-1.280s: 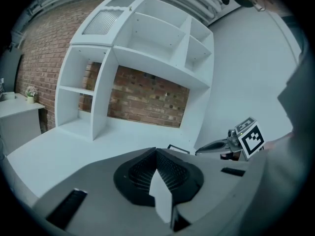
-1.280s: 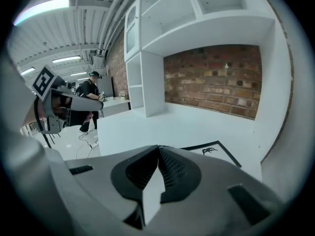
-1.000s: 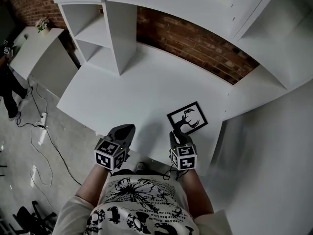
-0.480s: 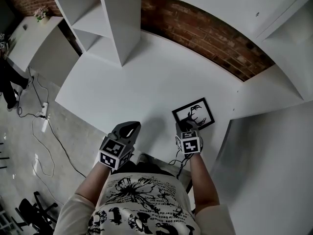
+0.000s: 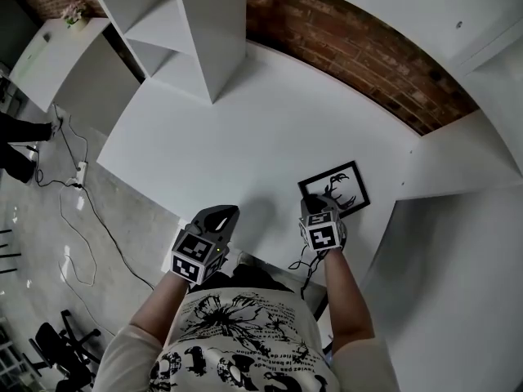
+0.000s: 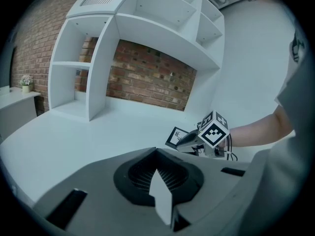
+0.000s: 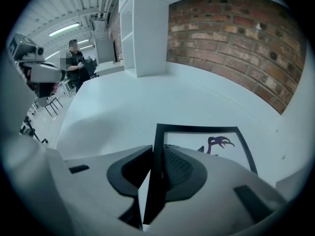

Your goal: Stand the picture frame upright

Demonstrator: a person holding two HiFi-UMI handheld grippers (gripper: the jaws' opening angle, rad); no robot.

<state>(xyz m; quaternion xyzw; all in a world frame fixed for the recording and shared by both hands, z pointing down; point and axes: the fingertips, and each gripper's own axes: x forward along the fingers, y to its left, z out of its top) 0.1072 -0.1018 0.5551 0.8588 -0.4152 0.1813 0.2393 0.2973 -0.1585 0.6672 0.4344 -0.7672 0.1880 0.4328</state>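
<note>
White, curved corner bench (image 5: pixel 245 129) filling the middle of the head view, its bare top running from the upper left towards the right edge. Behind it, across the top of the frame, a band of red brick wall (image 5: pixel 359 51); a white shelving unit (image 5: pixel 208 31) stands on the bench at upper left, with further white shelves above and at the right. Grey floor (image 5: pixel 49 243) down the left side, crossed by loose cables (image 5: pixel 82 219), with a small white side table (image 5: pixel 57 55) in the upper left corner. The person (image 5: pixel 237 333), in a printed shirt, occupies the bottom centre, both forearms reaching up the frame. Left claw (image 5: pixel 221 215), lower centre, over the near edge of the bench: jaws fully together, nothing between them, well apart from the picture frame. Right claw (image 7: pixel 156 147), just right of centre, tilted steeply down at the near left corner of the picture frame (image 5: pixel 337 190): its jaws have just been closing and now sit tight on the frame's black left edge, which runs through the gap between them in the right gripper view. The frame, black-bordered with a dark antlered figure on white, lies face up on the bench at centre right, not upright.
</note>
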